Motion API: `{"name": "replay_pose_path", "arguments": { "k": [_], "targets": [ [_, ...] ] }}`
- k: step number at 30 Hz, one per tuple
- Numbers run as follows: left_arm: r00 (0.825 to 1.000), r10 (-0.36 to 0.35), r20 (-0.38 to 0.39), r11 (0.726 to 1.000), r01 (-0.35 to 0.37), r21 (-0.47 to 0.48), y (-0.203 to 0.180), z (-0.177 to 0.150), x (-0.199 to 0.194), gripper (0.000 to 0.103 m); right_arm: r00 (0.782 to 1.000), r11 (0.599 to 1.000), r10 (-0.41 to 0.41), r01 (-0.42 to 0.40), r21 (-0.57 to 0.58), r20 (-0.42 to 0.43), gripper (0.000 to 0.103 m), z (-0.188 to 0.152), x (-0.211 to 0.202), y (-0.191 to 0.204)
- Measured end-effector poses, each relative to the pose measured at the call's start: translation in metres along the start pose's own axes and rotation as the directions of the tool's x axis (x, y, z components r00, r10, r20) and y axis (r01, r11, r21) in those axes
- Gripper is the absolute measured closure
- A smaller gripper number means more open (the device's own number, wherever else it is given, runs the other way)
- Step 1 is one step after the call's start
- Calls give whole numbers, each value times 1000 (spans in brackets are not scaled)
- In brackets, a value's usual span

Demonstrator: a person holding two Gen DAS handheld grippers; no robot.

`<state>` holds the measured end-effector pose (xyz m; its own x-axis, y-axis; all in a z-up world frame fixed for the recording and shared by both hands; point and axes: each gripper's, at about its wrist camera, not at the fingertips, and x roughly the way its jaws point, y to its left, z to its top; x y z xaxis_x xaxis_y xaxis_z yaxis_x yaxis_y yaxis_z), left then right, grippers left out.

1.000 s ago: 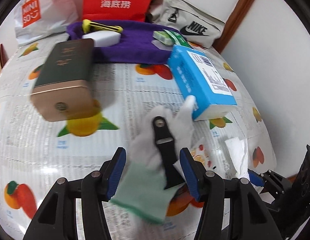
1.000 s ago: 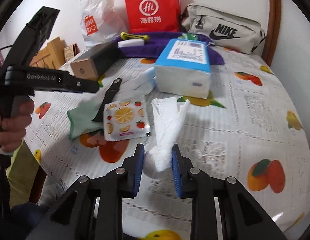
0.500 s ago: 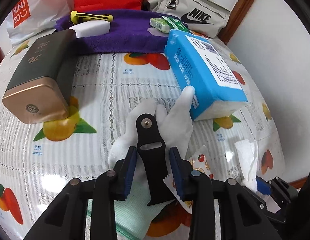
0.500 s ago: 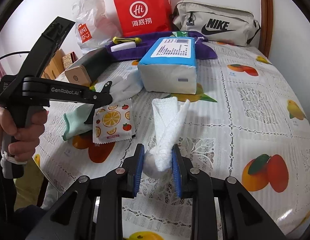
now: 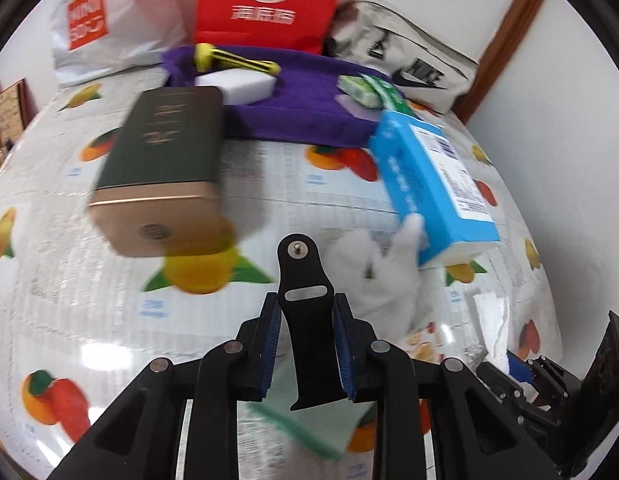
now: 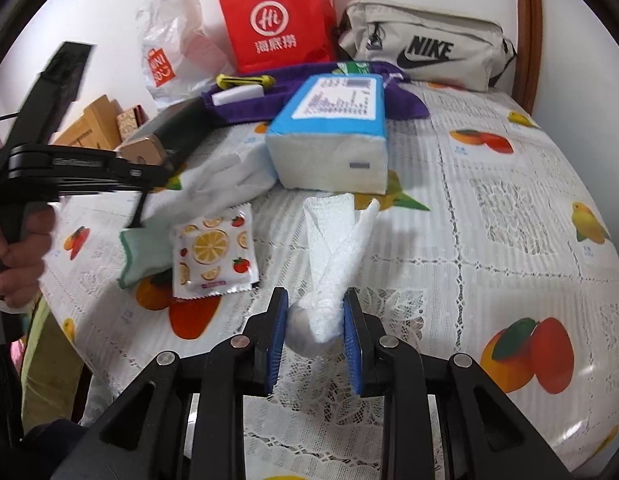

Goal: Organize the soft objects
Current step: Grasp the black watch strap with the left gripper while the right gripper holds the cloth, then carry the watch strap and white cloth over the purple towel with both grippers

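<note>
A black strap (image 5: pixel 305 280) with a metal stud sticks up between the blue pads of my left gripper (image 5: pixel 305 304), whose jaws are closing and press on it. The strap hangs above the table, left of a white glove (image 5: pixel 373 280) with a green cuff (image 5: pixel 309 420). In the right wrist view the left gripper (image 6: pixel 149 172) hovers over that glove (image 6: pixel 225 176) with the strap (image 6: pixel 139 212) dangling. My right gripper (image 6: pixel 315 300) is shut on the bunched end of a white paper towel (image 6: pixel 333 240) that lies on the tablecloth.
A blue tissue pack (image 5: pixel 429 192) touches the glove's fingers. A green and gold box (image 5: pixel 165 160) lies left. A fruit-print wipe packet (image 6: pixel 211 252) sits beside the cuff. At the back are a purple cloth (image 5: pixel 301 108), a red bag (image 6: pixel 277 20) and a Nike pouch (image 6: pixel 425 48).
My left gripper closed on the black strap, lifted it off the glove and carried it a little left. The right gripper stayed shut on the paper towel.
</note>
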<state>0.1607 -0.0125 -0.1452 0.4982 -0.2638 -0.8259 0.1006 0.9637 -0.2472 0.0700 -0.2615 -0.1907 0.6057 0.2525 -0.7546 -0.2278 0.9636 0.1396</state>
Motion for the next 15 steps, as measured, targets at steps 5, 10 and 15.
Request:
{"name": "replay_pose_path", "arguments": {
  "k": [5, 10, 15],
  "targets": [
    [1000, 20, 17, 999, -19, -46, 25, -6, -10, 78, 1000, 1000, -22, 22, 12, -19, 76, 1, 6, 0],
    [999, 24, 35, 996, -21, -84, 40, -10, -19, 78, 1000, 999, -20, 21, 26, -20, 76, 7, 4, 2],
    [998, 9, 62, 994, -2, -112, 50, -10, -30, 78, 1000, 999, -17, 17, 29, -1, 76, 20, -5, 5]
  ]
}}
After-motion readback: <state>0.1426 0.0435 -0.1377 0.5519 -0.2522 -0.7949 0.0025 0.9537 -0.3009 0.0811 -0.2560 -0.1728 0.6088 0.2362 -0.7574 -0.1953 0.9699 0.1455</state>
